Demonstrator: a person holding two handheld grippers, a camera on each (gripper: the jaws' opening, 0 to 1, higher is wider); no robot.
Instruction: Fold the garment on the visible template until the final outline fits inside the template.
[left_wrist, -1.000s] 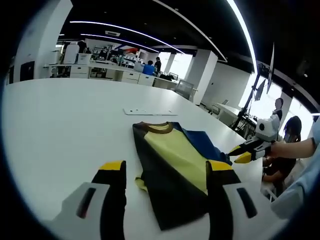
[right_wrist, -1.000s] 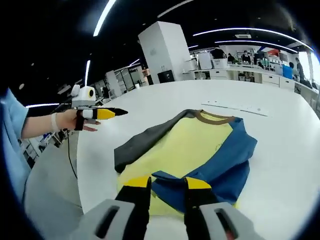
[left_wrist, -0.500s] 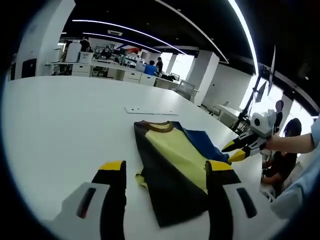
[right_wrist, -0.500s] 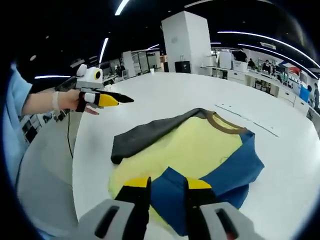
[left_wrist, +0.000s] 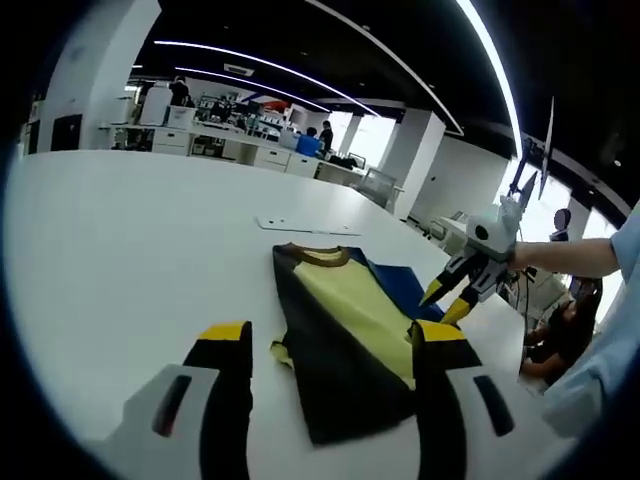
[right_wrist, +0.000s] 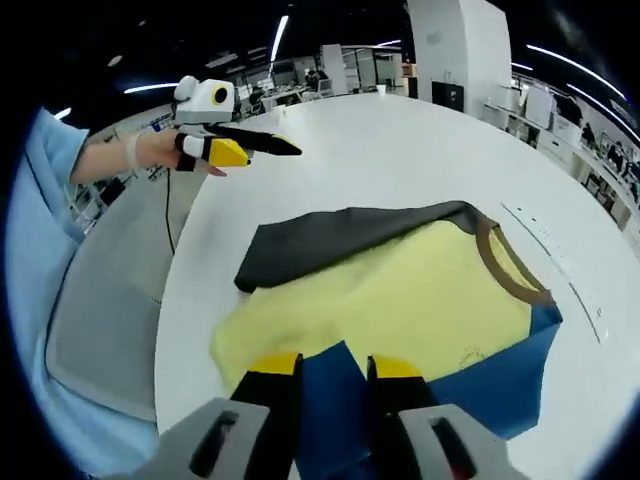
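Spreading across both views, the broad white round-edged worktop (left_wrist: 120, 250) carries the yellow short-sleeved shirt with one dark grey sleeve, one blue sleeve and a brown collar (right_wrist: 400, 300), which lies flat near its edge. In the right gripper view the grey sleeve (right_wrist: 340, 240) is folded in over the yellow front and the blue sleeve (right_wrist: 500, 370) lies toward the lower right. A pale flat strip (left_wrist: 305, 226) rests on the worktop beyond the collar. The left gripper (left_wrist: 330, 345) hangs above the shirt's near hem, its yellow-tipped jaws spread wide and holding nothing. The right gripper (right_wrist: 330, 368) sits over the blue cloth at the shirt's lower edge, jaws nearly closed with a narrow gap; whether they pinch the cloth cannot be told.
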